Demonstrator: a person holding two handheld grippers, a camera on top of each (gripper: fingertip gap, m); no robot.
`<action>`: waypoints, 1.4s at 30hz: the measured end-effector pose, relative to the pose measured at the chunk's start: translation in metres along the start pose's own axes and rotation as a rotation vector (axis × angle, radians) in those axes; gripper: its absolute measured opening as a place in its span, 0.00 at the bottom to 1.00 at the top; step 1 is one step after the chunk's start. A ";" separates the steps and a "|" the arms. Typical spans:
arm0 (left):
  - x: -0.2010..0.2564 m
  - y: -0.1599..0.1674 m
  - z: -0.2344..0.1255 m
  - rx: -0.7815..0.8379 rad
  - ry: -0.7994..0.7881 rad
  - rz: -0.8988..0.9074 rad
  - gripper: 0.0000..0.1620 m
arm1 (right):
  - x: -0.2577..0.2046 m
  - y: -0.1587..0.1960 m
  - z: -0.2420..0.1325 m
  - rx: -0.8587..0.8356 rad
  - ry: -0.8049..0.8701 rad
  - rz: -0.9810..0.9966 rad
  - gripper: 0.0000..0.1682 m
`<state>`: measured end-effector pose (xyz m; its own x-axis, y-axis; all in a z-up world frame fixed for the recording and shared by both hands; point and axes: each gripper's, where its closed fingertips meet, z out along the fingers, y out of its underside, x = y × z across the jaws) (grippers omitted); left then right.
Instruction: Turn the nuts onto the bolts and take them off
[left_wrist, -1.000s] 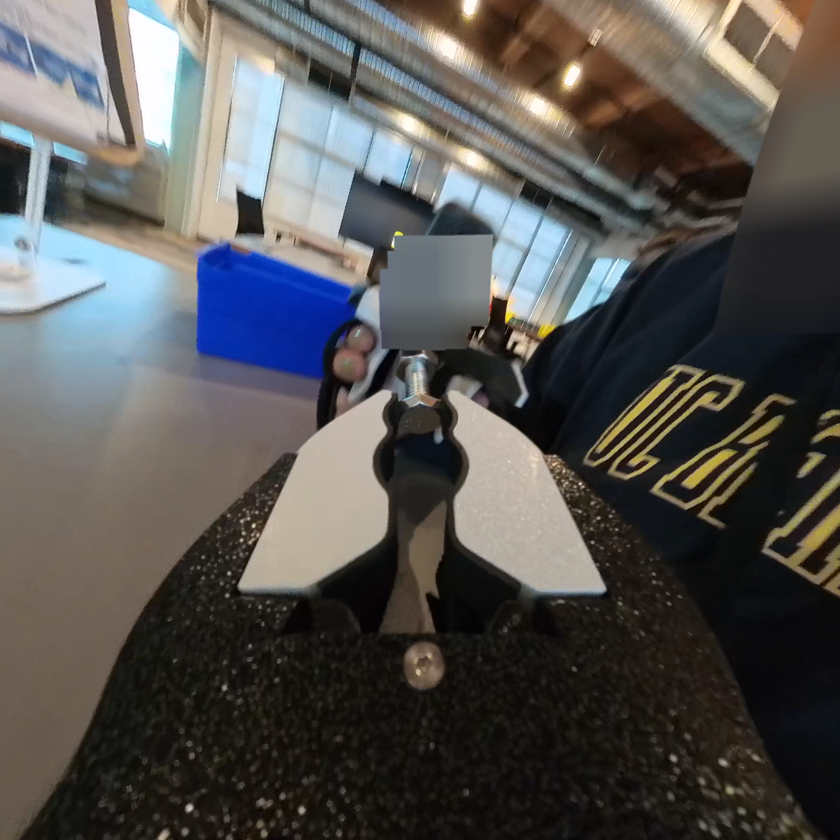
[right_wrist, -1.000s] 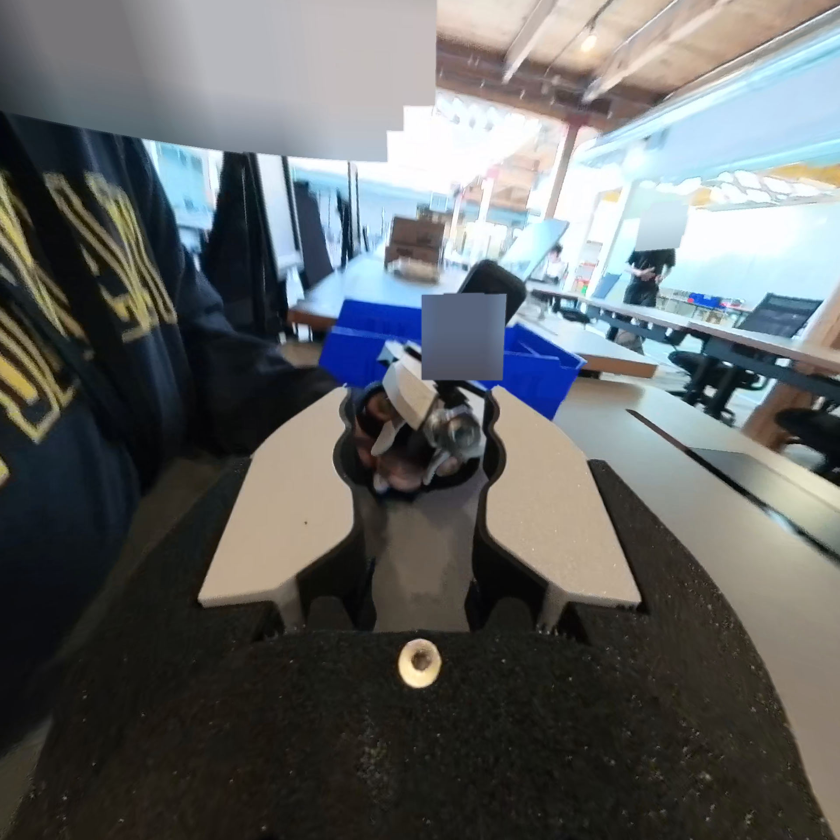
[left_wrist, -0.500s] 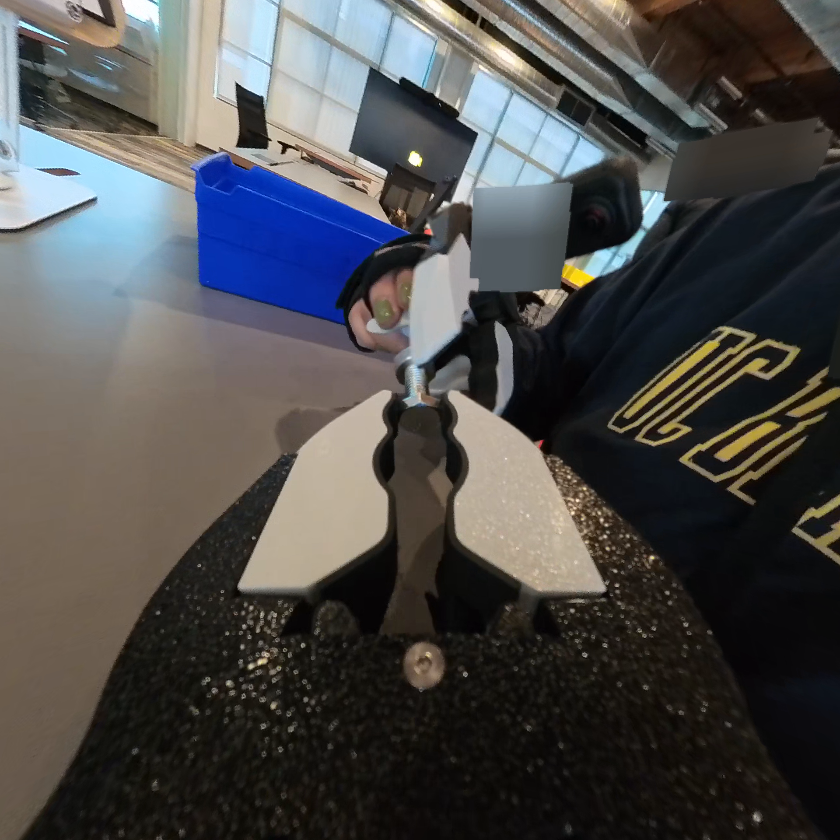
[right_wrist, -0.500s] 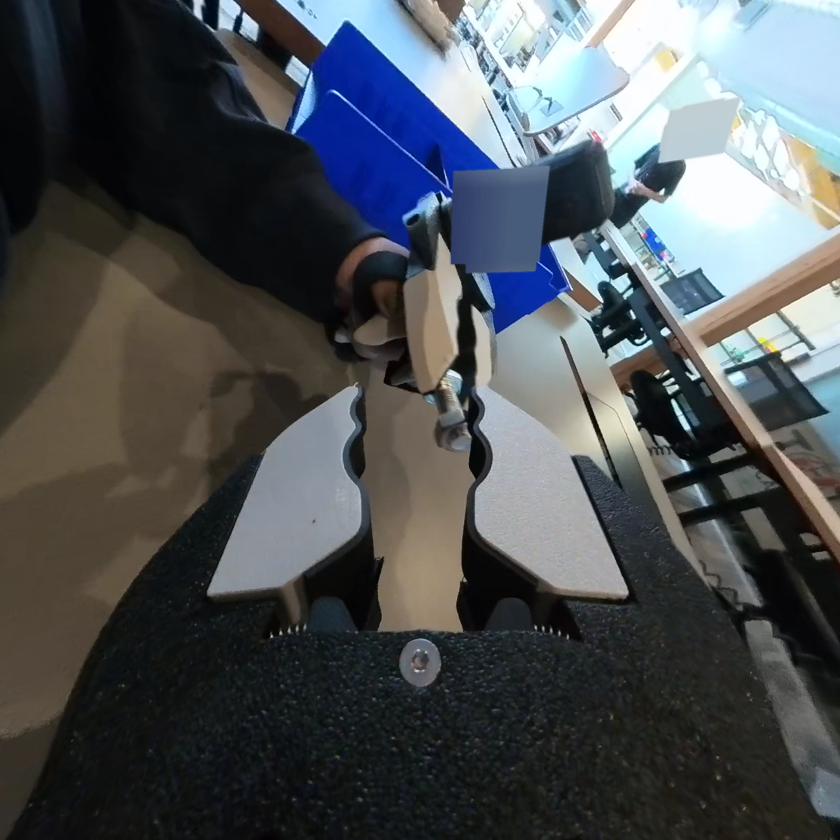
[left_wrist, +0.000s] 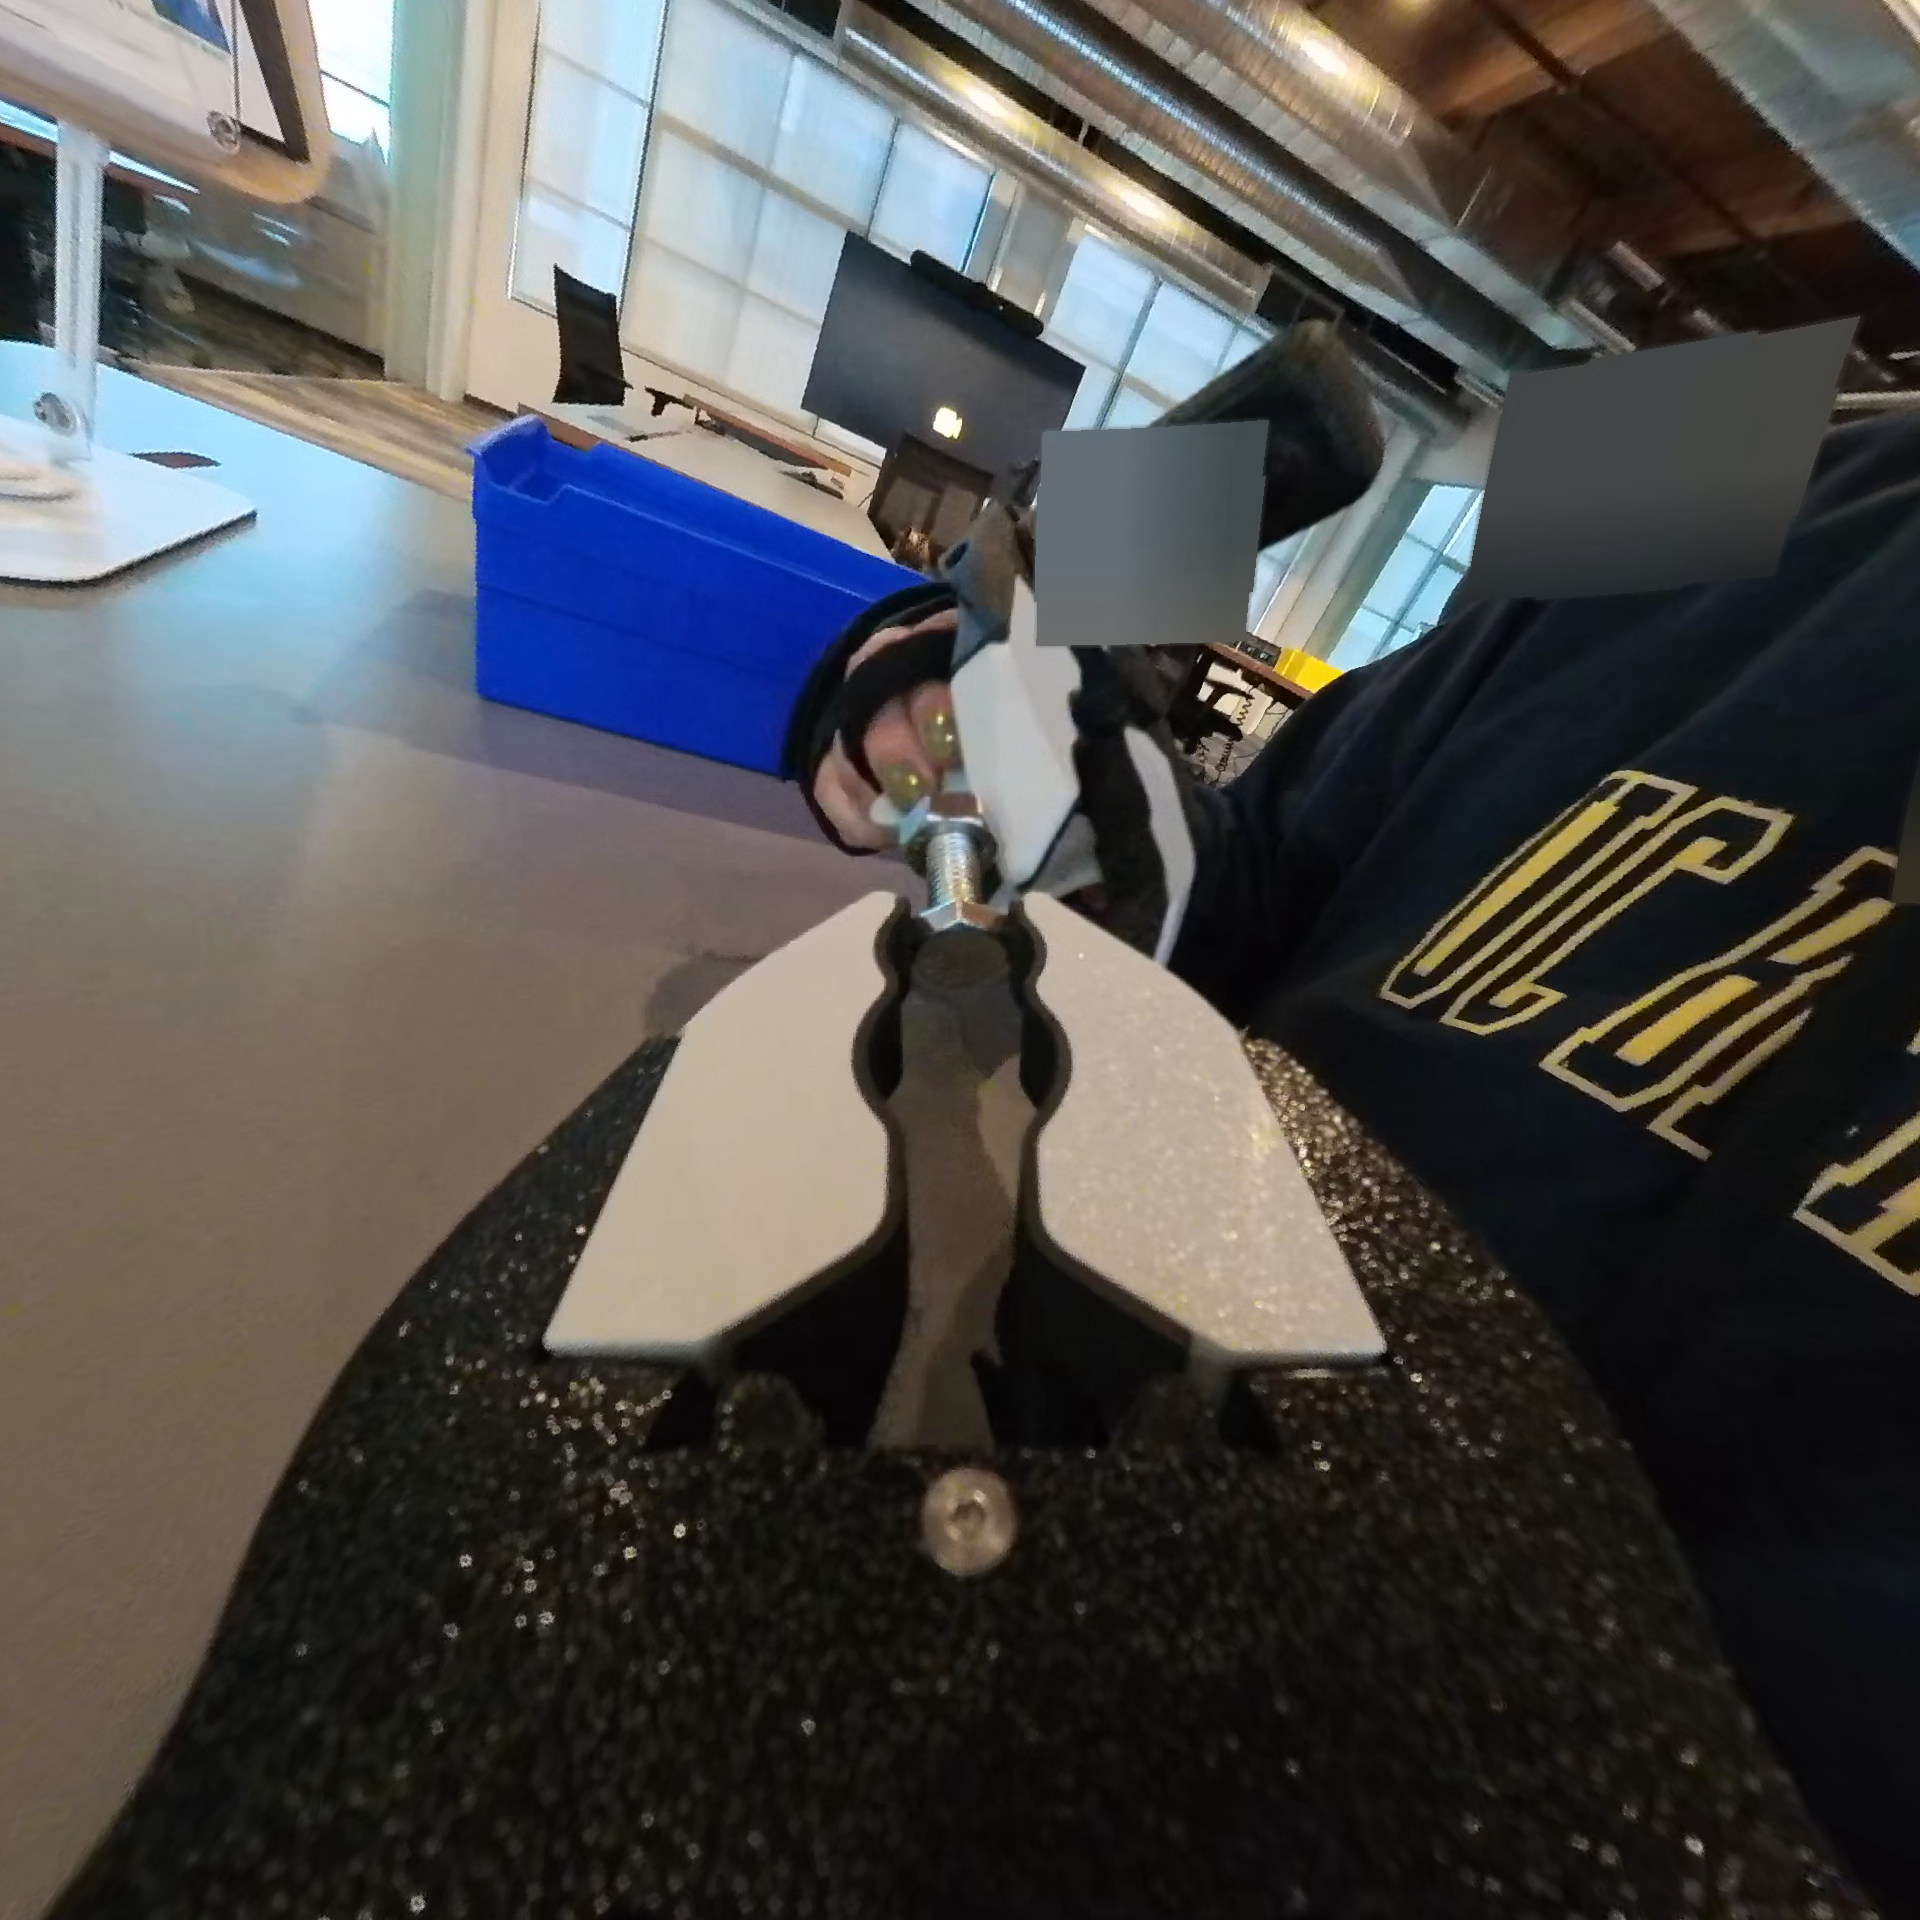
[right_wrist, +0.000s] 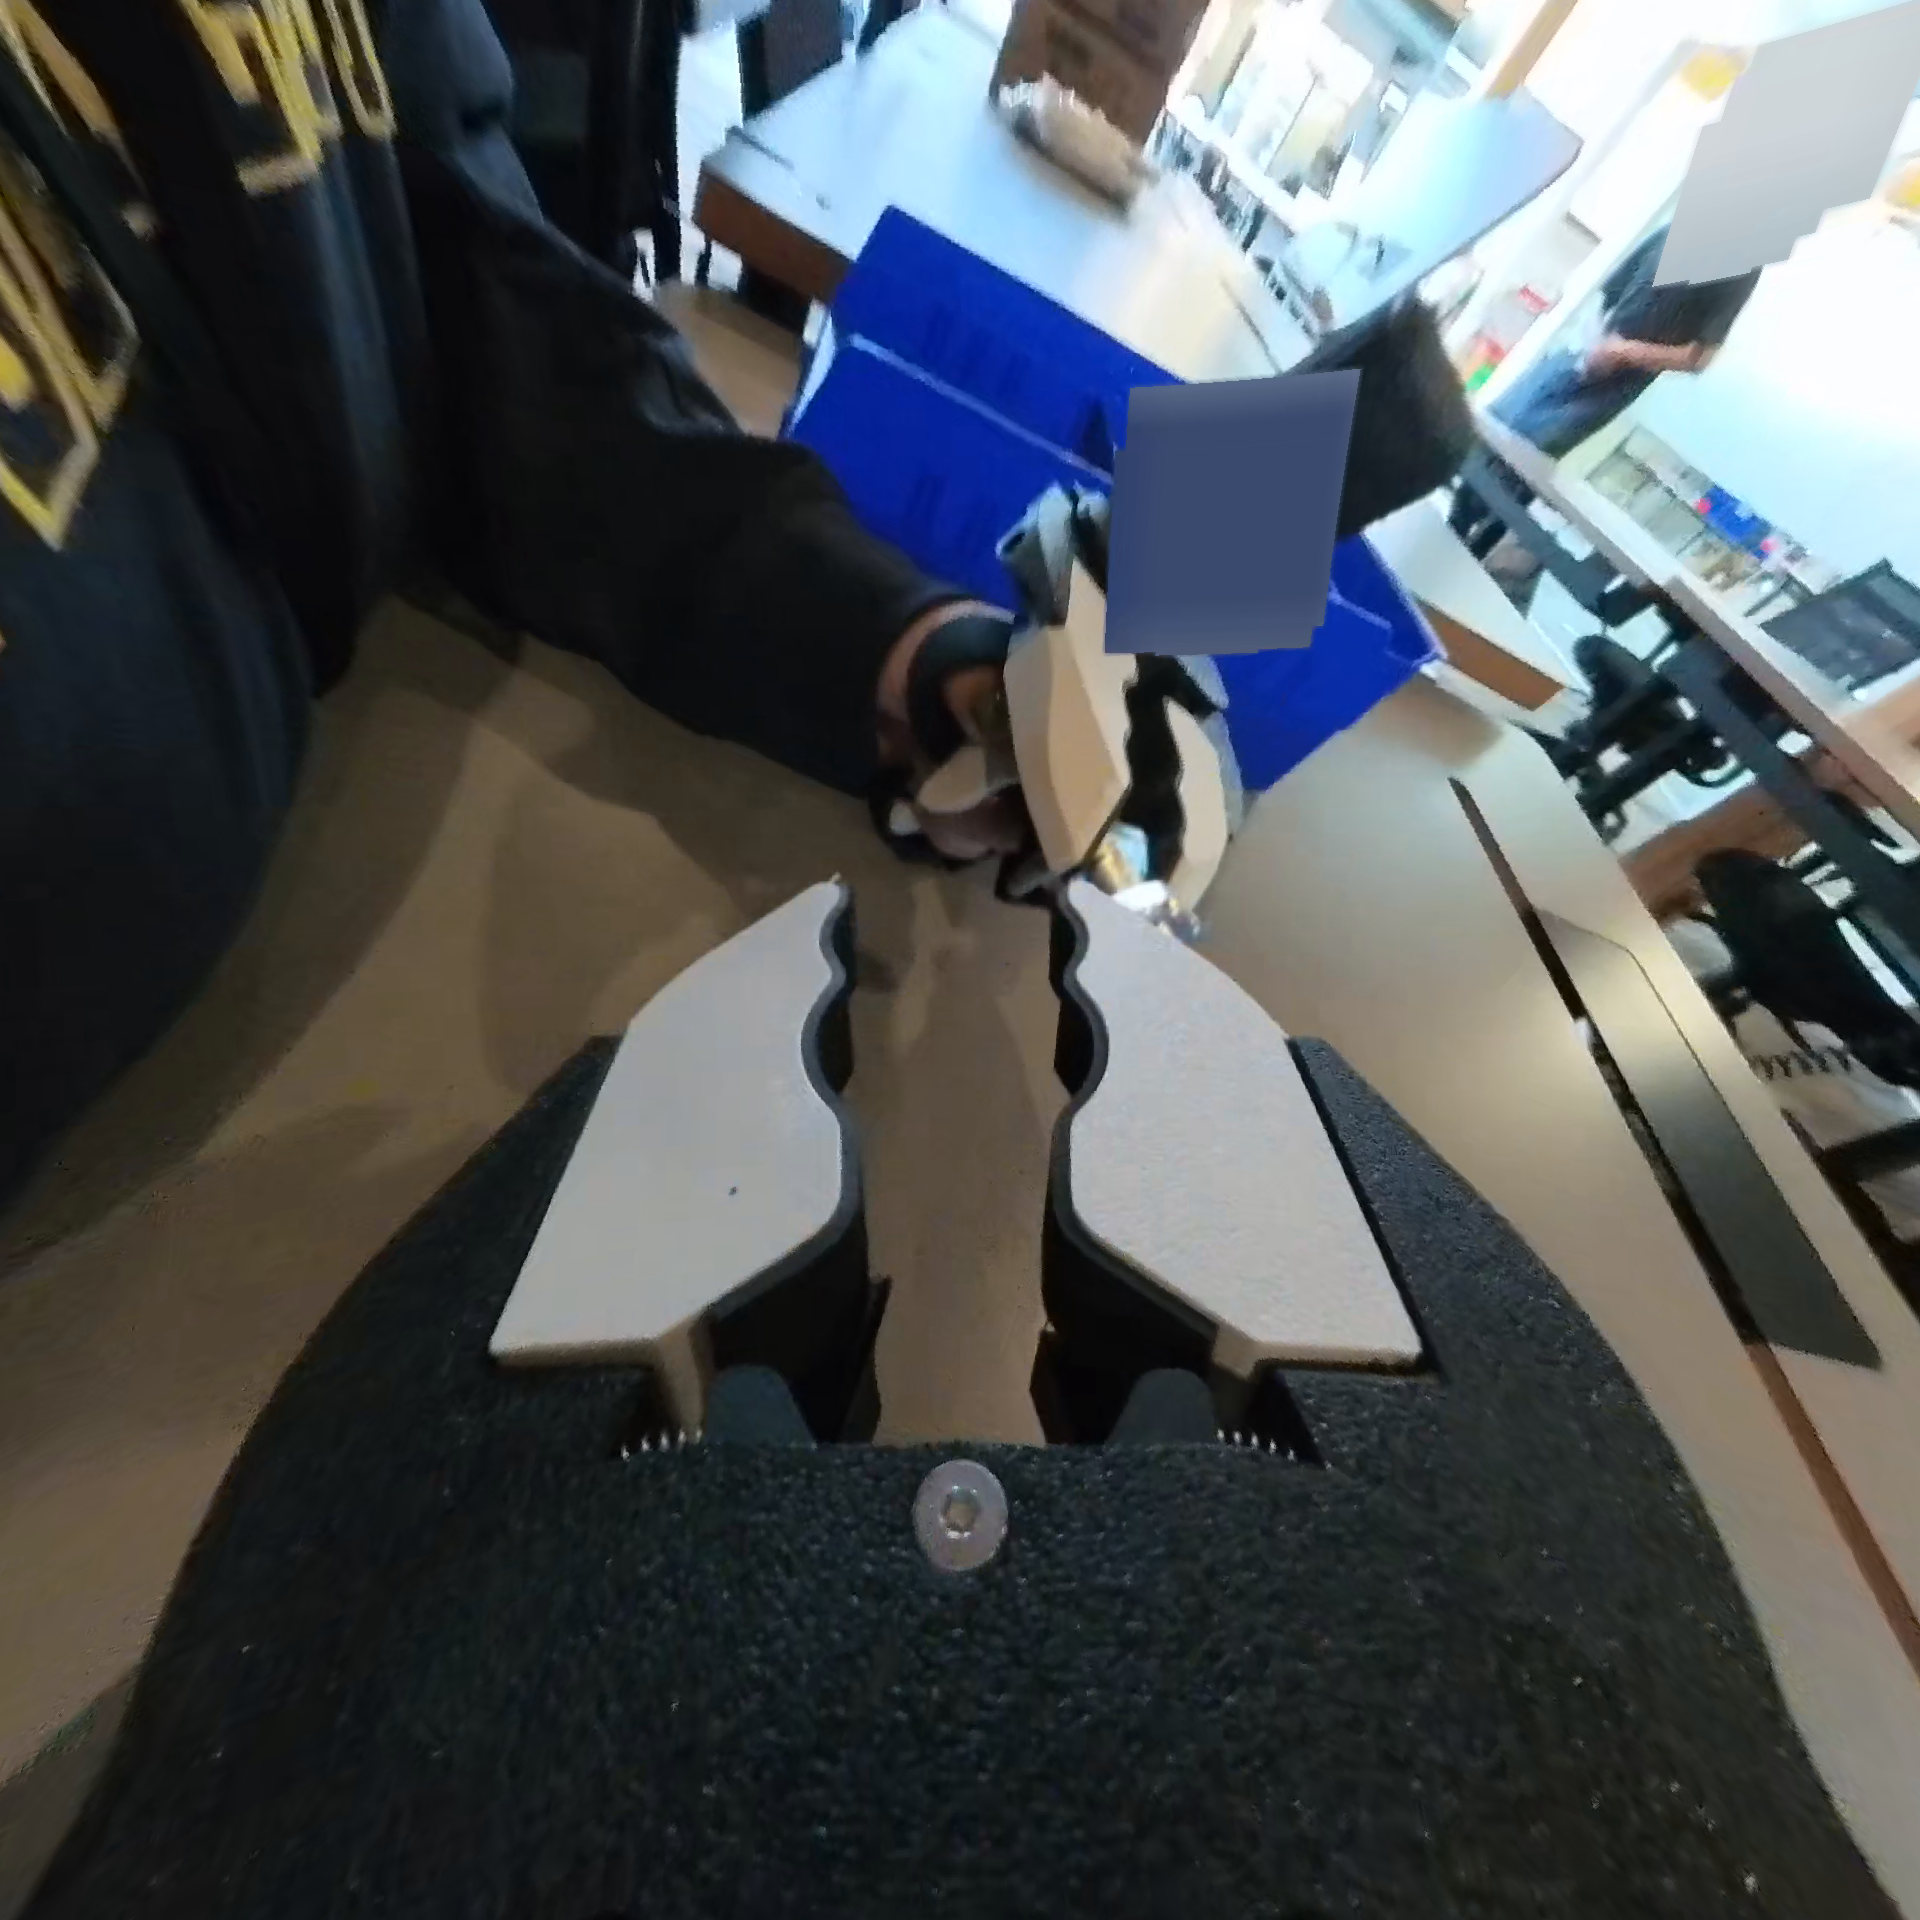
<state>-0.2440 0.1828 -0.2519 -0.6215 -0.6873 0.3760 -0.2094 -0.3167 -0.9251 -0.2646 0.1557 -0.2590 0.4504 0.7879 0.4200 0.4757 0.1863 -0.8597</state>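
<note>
Pulled back since a moment ago, the right gripper now has parted, empty fingers. Left gripper pinches the bolt head, a nut threaded on. Behind, a blue bin sits on the table, contents hidden.

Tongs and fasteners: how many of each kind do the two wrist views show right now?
bolt: 1
nut: 1, on the far end of the shaft
tongs: 2, the left tongs shut on the bolt's head, the right tongs open
Total: 4
</note>
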 end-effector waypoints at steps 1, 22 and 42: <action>0.000 0.001 0.000 -0.007 0.000 0.001 0.11 | 0.002 -0.003 -0.001 0.021 0.009 0.005 0.21; 0.004 0.003 0.002 -0.020 0.024 0.018 0.11 | 0.007 -0.006 -0.002 0.069 -0.011 0.071 0.27; 0.004 -0.003 0.000 0.021 0.025 0.020 0.11 | 0.033 0.008 -0.008 0.016 0.102 0.154 0.22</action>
<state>-0.2461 0.1812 -0.2474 -0.6441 -0.6772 0.3559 -0.1809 -0.3172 -0.9310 -0.2400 0.1790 -0.2499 0.5916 0.7444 0.3096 0.3836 0.0778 -0.9202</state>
